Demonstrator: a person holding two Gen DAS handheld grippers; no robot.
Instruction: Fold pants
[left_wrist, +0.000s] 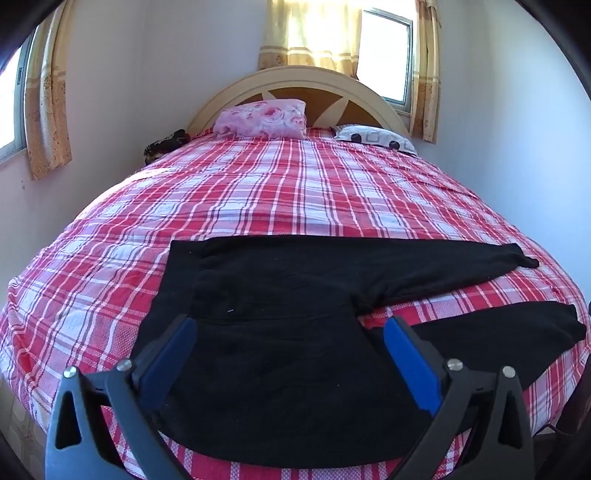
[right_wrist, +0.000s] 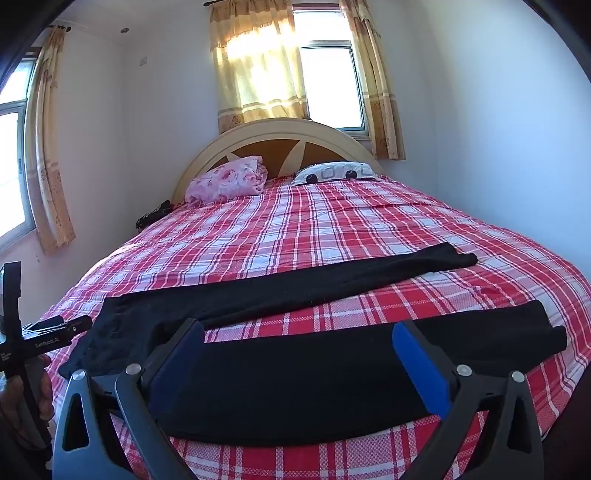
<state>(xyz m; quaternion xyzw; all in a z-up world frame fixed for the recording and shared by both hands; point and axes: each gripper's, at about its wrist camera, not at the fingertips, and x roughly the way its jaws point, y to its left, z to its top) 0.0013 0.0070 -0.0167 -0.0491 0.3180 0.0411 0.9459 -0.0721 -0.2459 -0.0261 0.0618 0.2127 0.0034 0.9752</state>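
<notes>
Left wrist: our left claw (left_wrist: 288, 332) gapes empty over pants (left_wrist: 280, 350); right claw (right_wrist: 299, 336) likewise. Risk: a shallow pinch slips, legs bunch on bed (left_wrist: 258, 192).

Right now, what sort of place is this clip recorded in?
A home bedroom, most likely. A bed with a red plaid cover fills the view, two pillows lie against an arched headboard, and curtained windows sit behind. Black pants lie spread on the bed.
</notes>
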